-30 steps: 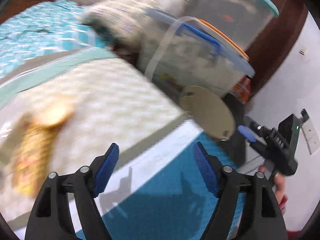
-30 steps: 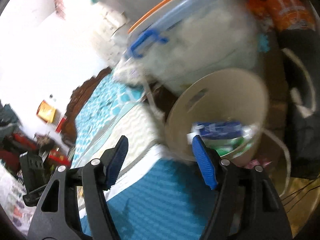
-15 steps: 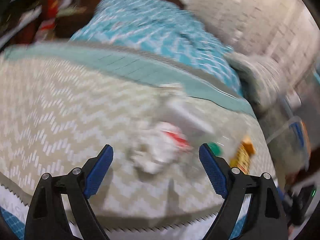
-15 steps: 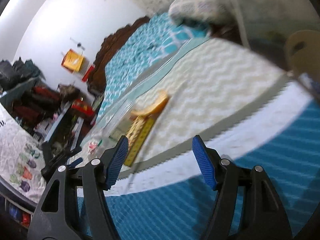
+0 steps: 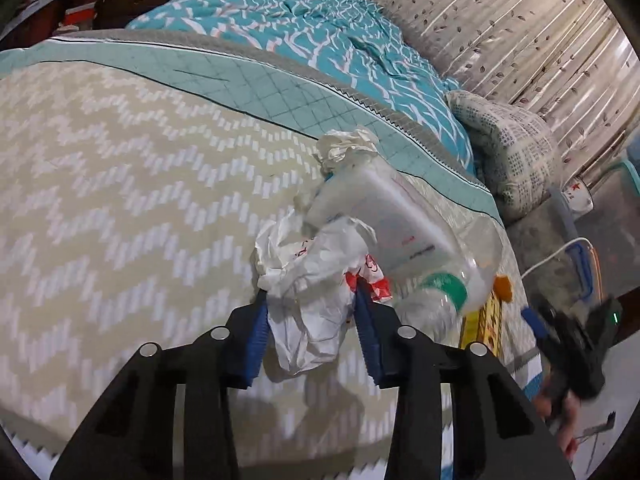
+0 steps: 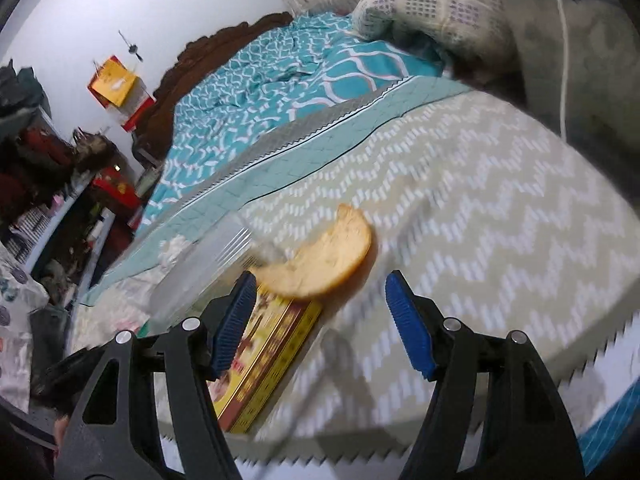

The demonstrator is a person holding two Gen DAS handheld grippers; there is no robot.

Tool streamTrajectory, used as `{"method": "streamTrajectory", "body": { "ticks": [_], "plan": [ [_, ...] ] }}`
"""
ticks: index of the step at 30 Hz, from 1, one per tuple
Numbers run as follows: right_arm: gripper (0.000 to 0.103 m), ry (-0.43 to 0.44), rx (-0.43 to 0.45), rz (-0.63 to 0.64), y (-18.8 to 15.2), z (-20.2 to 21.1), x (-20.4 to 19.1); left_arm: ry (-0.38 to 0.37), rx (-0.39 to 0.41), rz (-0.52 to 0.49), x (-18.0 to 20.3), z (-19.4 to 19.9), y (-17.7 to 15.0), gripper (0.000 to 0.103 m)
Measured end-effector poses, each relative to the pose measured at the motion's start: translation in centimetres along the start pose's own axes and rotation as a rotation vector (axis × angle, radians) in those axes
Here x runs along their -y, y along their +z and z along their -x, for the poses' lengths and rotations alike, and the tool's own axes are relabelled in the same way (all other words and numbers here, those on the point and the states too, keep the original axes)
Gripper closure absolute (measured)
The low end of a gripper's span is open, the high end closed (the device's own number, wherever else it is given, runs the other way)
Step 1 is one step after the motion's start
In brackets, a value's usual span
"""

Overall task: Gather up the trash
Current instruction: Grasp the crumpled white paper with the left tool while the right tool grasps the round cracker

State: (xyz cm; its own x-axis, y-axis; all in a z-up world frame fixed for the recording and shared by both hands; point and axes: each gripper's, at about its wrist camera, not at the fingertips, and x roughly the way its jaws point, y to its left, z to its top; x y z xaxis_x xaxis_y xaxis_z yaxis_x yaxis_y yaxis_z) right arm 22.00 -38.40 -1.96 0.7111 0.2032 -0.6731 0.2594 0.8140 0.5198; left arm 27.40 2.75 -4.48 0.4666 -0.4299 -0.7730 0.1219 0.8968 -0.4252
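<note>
A crumpled white plastic bag (image 5: 308, 280) with red print lies on the zigzag blanket (image 5: 120, 200). My left gripper (image 5: 312, 308) is closing on it, and its blue pads press the bag's two sides. Behind the bag lie a clear bottle (image 5: 400, 232) with a green cap and a wad of white tissue (image 5: 346, 146). My right gripper (image 6: 320, 320) stands open just above the blanket. An orange peel (image 6: 324, 256) lies ahead of its fingers and a yellow box (image 6: 264, 356) by its left finger. The bottle (image 6: 200, 268) shows blurred to the left.
A patterned pillow (image 5: 508, 152) and a teal duvet (image 5: 300, 20) lie at the far side of the bed. A white cable (image 6: 564, 40) hangs over a clear bin at the right. Cluttered shelves (image 6: 60, 184) stand at the left.
My left gripper swung from the bin side to the trash pile and closed on the plastic bag. My right gripper swung away from the beige bucket to above the peel and box, still open.
</note>
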Motion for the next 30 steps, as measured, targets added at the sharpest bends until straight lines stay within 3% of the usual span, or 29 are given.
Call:
{"method": "streamTrajectory", "body": {
  "ticks": [4, 7, 9, 10, 11, 12, 17, 24, 30],
  "plan": [
    [0.034, -0.017, -0.016, 0.173, -0.2, -0.8, -2.8, -0.017, 0.015, 0.005, -1.5, 2.9, -2.7, 0.067],
    [0.039, -0.1, -0.013, 0.346, -0.8, -2.4, -5.5, -0.055, -0.001, 0.014, -2.1, 4.2, -5.1, 0.068],
    [0.061, -0.156, -0.024, 0.408, -0.9, -3.5, -5.8, -0.08, -0.012, 0.008, -2.1, 5.2, -6.5, 0.072],
    [0.077, -0.162, -0.046, 0.413, -0.7, -4.0, -5.5, -0.102, -0.028, 0.006, -1.8, 5.7, -7.4, 0.072],
    [0.087, -0.143, -0.053, 0.395, -0.6, -4.0, -4.9, -0.115, -0.036, 0.003, -1.6, 6.0, -7.9, 0.072],
    [0.09, -0.141, -0.051, 0.361, -0.3, -3.6, -4.1, -0.13, -0.044, -0.003, -1.2, 6.1, -8.4, 0.073],
    [0.093, -0.043, 0.005, 0.281, -1.0, 1.7, -2.2, -0.211, -0.074, -0.077, 1.9, 6.5, -10.5, 0.073],
    [0.094, 0.106, 0.043, 0.27, -7.3, 12.2, 0.2, -0.377, -0.132, -0.153, 7.4, 6.0, -12.3, 0.073],
    [0.094, 0.159, 0.05, 0.212, -12.3, 16.8, 3.2, -0.441, -0.228, -0.229, 12.1, 3.9, -14.5, 0.073]
  ]
}}
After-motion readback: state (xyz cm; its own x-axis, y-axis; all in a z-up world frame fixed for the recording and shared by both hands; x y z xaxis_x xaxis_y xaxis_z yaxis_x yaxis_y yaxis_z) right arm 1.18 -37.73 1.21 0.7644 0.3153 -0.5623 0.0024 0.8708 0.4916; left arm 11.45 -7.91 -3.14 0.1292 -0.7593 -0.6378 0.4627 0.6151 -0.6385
